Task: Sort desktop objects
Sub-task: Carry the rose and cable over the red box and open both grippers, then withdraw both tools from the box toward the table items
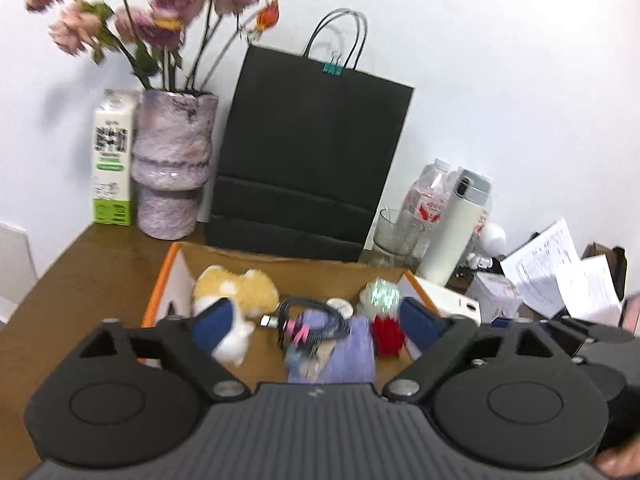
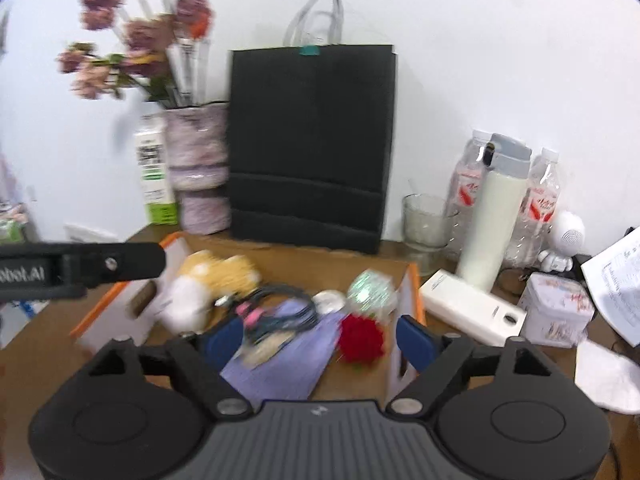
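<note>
1. My left hand-held gripper point(image 1: 316, 322) and right hand-held gripper point(image 2: 320, 338) both hang spread wide, holding nothing, over the box point(image 1: 160, 280).
2. Cable point(image 1: 316, 316), plush point(image 1: 236, 288) and rose point(image 2: 362, 338) lie inside it.
3. Risk: blurry view; reaching beyond could topple the glass point(image 2: 424, 220).

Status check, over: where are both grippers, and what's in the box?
Left gripper open, right gripper open, nothing gripped. Cardboard box holds plush toy, cable, purple cloth, red flower. Nothing blocking.
</note>
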`<state>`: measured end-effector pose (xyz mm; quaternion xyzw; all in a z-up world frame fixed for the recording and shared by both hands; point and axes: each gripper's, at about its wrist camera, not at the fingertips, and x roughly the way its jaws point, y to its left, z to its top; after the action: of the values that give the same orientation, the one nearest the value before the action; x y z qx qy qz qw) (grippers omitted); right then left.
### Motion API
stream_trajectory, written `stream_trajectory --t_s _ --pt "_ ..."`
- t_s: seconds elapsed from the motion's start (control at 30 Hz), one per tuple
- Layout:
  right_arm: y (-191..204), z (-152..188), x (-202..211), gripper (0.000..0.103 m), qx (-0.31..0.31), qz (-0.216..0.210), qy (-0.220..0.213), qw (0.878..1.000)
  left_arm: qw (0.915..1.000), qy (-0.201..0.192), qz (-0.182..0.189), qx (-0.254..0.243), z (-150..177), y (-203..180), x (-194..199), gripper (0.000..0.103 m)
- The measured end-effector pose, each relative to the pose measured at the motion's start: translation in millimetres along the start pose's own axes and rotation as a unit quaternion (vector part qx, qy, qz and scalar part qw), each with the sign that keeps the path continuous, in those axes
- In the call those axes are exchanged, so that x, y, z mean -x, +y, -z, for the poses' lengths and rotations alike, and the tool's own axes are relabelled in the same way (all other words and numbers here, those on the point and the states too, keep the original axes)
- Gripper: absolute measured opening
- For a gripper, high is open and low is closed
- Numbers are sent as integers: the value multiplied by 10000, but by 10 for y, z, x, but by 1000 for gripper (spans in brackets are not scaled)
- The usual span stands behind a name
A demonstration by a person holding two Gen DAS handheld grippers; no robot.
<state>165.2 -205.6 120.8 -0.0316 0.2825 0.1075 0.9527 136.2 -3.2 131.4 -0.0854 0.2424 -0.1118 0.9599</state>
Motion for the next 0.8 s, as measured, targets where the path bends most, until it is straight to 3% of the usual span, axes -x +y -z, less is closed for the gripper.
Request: stream_trajectory --t_s 0.07,0.4,0.5,0.67,0.8 --pt "81 179 198 84 -50 -87 8 9999 10000 -74 -43 -44 218 12 212 101" --pt "400 1286 949 84 -223 -378 125 9990 9987 293 -396 -146 1266 123 942 103" --pt "471 1592 1141 85 -274 -420 134 9986 9973 202 -690 -127 1476 155 1129 103" --pt "489 1941 1406 89 -413 -373 147 9983 9961 215 -852 -123 1819 157 1390 103" --pt "516 2147 1527 91 -260 -353 139 9989 9939 211 -944 -538 2026 113 1560 103"
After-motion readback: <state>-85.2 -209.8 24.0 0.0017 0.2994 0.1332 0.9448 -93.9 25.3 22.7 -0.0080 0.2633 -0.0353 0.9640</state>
